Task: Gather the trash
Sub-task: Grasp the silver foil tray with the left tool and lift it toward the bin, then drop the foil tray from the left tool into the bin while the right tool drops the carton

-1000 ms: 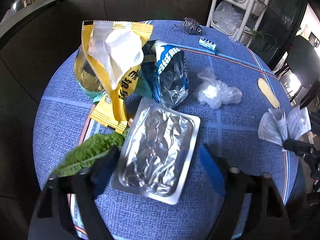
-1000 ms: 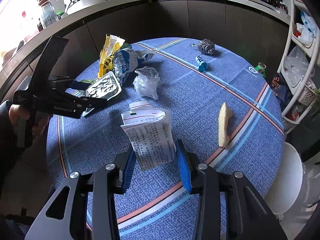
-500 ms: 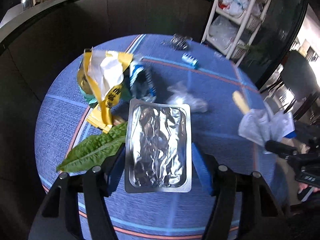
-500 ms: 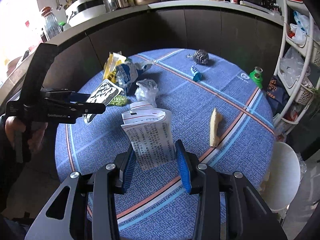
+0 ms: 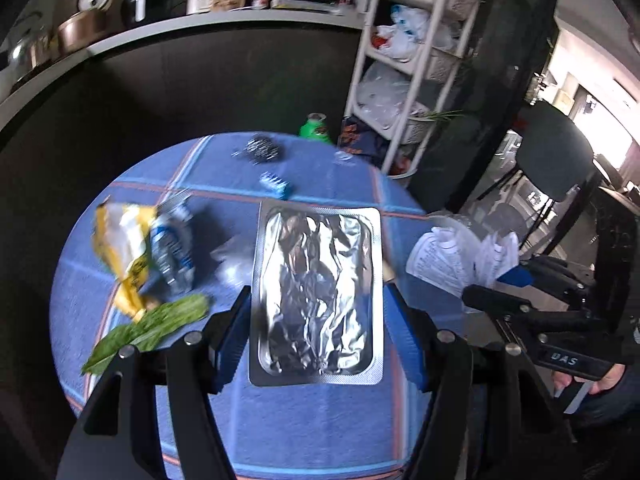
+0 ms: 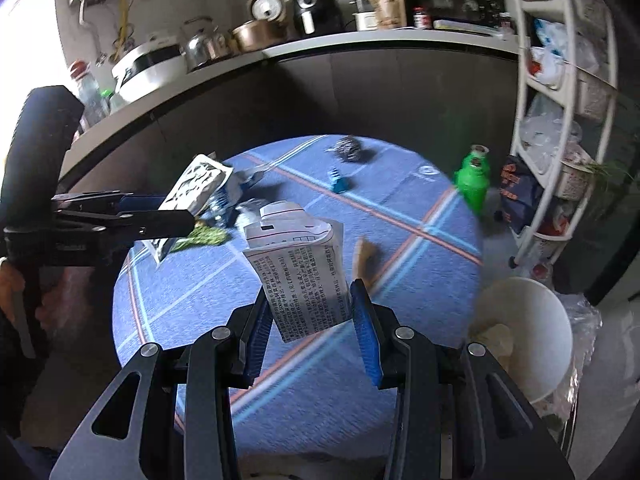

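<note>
- The left gripper (image 5: 316, 332) has lifted the silver foil blister sheet (image 5: 316, 292) clear of the round blue-checked tablecloth (image 5: 320, 432); a second ago that sheet lay flat near the near-left edge of the cloth with the blue pads apart on either side of it. Now the pads press on its long edges and it hangs in the air, square to the camera.
- The right gripper (image 6: 312, 320) is clamped on the folded white printed paper leaflet (image 6: 300, 276), as it was a second ago, but it too has risen; the cloth looks further below in both wrist views.
- In the right wrist view a white round bin with a clear liner (image 6: 528, 332) has come into sight on the floor, just off the near-right edge of the table. To my eye both hands are carrying their loads toward it.
- Left behind on the cloth:
  - a yellow snack bag (image 5: 124, 248) and a blue-and-silver snack bag (image 5: 174, 248) near the left edge
  - a green leaf (image 5: 148, 328) at the near-left edge
  - a crumpled clear plastic wrap (image 5: 232, 268) near the centre
  - a small blue packet (image 5: 276, 186) and a metal scouring ball (image 5: 260, 148) toward the far edge
- So two pieces are in hand and not yet dropped; the rest of the trash is yet to be collected.
</note>
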Tool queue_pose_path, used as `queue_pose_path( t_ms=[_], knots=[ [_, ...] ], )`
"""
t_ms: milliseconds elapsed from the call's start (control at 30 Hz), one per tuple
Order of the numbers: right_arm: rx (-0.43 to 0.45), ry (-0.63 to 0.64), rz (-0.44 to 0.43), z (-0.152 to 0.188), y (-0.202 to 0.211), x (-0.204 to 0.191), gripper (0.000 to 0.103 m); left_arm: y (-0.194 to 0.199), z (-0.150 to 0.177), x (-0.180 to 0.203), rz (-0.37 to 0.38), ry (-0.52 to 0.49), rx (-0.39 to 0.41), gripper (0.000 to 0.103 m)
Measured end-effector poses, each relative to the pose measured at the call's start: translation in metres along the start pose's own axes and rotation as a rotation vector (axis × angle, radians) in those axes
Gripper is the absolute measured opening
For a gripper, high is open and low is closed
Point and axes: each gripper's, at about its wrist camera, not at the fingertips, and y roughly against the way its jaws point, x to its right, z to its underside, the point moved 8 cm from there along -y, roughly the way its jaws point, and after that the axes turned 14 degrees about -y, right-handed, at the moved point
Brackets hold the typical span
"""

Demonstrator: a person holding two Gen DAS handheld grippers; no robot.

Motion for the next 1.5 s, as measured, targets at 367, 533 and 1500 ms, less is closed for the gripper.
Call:
queue_pose_path(
  t_ms=[367, 533, 1500],
  knots=[
    [0.070, -0.145, 0.102, -0.005, 0.031, 0.087, 0.037, -0.037, -0.048, 0.068, 0.125, -0.059, 0.024, 0.064],
    [0.081, -0.211, 0.149, -0.001, 0.036, 0.128, 0.037, -0.064, -0.067, 0.099, 0.168, -0.091, 0.012, 0.064],
    [-0.013, -0.354, 0.254, 0.045, -0.031, 0.287, 0.060, -0.234, -0.099, 0.223, 0.303, -0.268, -0.179, 0.078]
  ],
)
